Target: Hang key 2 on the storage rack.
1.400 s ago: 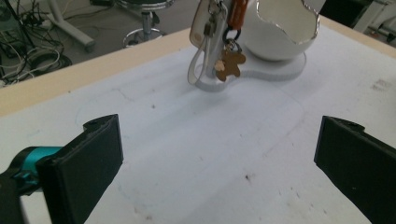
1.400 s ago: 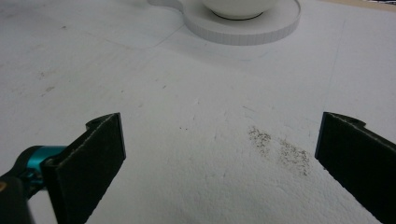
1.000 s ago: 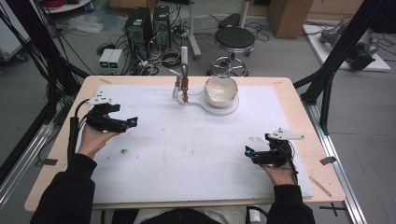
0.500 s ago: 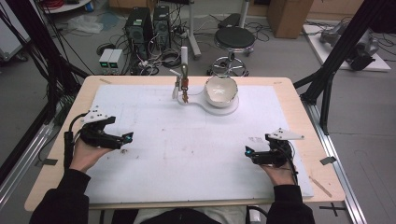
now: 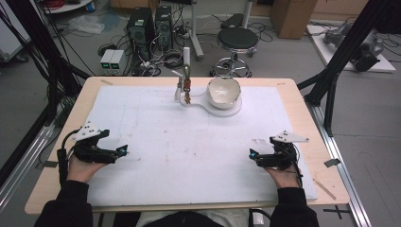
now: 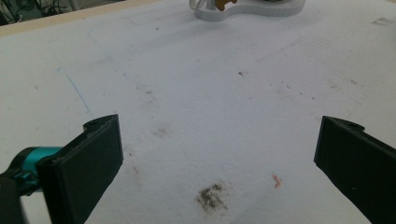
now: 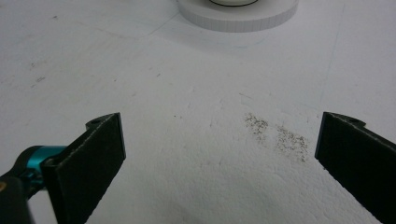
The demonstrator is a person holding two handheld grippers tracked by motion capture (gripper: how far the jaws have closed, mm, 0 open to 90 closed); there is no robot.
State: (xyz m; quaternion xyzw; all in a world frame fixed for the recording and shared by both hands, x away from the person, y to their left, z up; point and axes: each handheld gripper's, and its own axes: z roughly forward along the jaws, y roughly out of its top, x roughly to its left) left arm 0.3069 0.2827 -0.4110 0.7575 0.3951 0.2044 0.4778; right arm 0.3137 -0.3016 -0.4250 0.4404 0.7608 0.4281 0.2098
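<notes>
The left tool (image 5: 124, 150) rests low over the near left part of the white foam sheet (image 5: 189, 142) covering the wooden desk (image 5: 302, 101), its 2 black jaws spread wide with nothing between them. The right tool (image 5: 251, 154) sits at the near right, jaws likewise wide apart and empty. A white ceramic bowl (image 5: 223, 91) stands on a white round-ended base (image 5: 208, 103) at the far middle, well apart from both tools, beside a small upright stand (image 5: 185, 82).
</notes>
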